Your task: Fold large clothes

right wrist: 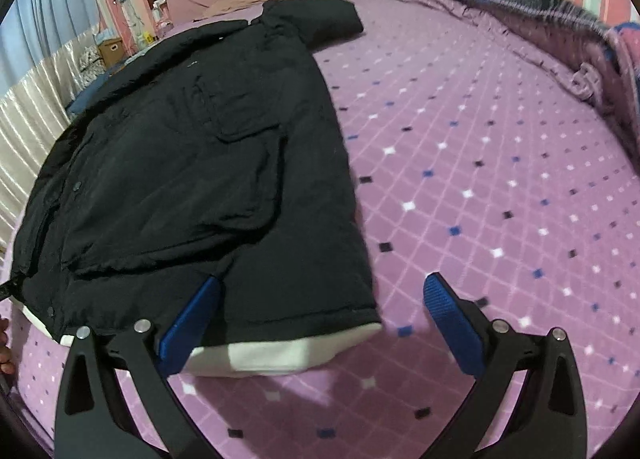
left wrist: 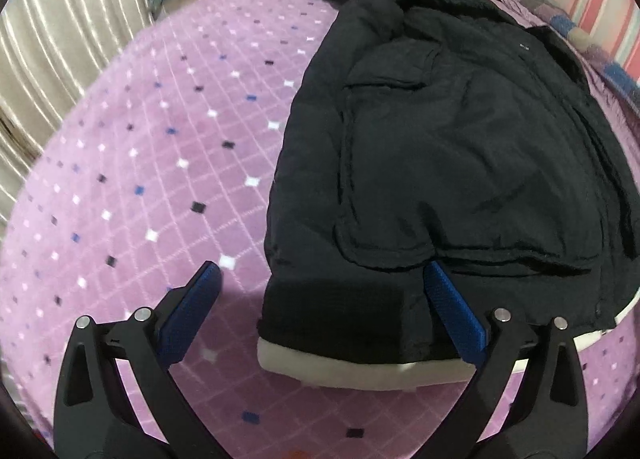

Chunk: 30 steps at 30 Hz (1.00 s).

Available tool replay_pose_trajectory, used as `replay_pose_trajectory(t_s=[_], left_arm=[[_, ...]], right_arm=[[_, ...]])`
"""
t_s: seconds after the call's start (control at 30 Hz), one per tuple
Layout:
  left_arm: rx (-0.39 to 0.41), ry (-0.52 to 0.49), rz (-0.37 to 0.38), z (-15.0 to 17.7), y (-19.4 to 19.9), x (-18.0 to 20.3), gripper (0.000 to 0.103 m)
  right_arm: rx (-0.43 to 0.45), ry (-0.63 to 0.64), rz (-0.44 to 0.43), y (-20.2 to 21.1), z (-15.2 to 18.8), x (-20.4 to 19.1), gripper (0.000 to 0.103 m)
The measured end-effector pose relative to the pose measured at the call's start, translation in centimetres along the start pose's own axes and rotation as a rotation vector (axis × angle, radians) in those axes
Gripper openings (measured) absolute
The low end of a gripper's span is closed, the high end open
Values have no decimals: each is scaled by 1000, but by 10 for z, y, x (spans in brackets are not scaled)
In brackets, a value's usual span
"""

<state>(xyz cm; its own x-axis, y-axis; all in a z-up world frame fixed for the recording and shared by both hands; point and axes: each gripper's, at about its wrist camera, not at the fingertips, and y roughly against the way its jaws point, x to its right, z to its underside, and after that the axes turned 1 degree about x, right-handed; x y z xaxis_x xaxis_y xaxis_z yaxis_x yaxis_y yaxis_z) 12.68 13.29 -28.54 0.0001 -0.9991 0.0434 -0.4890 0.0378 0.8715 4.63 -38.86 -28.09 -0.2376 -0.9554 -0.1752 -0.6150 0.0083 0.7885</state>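
- The coat is matt black woven cloth, softly creased, with a pale, fleecy-looking lining at its hem.
- The bed cover is plush, fuzzy purple fabric.
- The left claw has matt black plastic arms, shiny metal rivets and ribbed blue pads.
- The curtain is glossy satin.

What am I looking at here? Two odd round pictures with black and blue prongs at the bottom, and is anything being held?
Each picture comes from a wide-angle camera on a hand-held gripper, with no robot arm. The left gripper sees the black jacket from one corner; the right gripper sees it from the other. The blue prongs are their fingers. The jacket lies flat on a purple bedspread, its white lining showing at the hem. Both grippers are open and hold nothing.
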Motion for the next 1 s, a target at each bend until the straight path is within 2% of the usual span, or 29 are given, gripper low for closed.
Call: replay_pose_trajectory(t_s=[0.03, 0.13, 0.2, 0.23, 0.3, 0.37, 0.4, 0.47, 0.57, 0.67, 0.8, 1.0], left_arm=[[-5, 7, 12, 0, -2, -1, 100], [2, 5, 22, 3, 1, -2, 99], [2, 4, 45, 5, 3, 1, 87], [-5, -1, 77, 6, 3, 4, 73], [-8, -16, 65, 5, 3, 11, 66], [-16, -29, 78, 3, 2, 17, 49], [-21, -28, 87, 7, 6, 16, 45], [-24, -30, 91, 3, 7, 19, 31], [-7, -46, 80, 4, 16, 26, 17], [18, -49, 75, 10, 30, 29, 13], [58, -7, 116, 18, 56, 20, 12], [93, -29, 118, 37, 89, 13, 11]], right_arm=[[-8, 0, -13, -2, 0, -1, 100], [-26, -5, -76, -4, 0, -4, 79], [-29, 4, -70, -5, 0, -6, 76], [-32, 1, -77, -6, 0, -6, 73], [-42, -15, -113, -5, -1, -6, 61], [-41, 4, -125, -2, -1, -11, 45], [-43, 17, -124, -1, -2, -14, 43], [-39, 24, -135, 1, -3, -16, 34], [-14, 31, -148, 14, -5, -18, 24], [20, 53, -150, 31, -3, -21, 19], [52, 59, -155, 53, 1, -21, 18], [83, 108, -132, 92, 21, -19, 16]])
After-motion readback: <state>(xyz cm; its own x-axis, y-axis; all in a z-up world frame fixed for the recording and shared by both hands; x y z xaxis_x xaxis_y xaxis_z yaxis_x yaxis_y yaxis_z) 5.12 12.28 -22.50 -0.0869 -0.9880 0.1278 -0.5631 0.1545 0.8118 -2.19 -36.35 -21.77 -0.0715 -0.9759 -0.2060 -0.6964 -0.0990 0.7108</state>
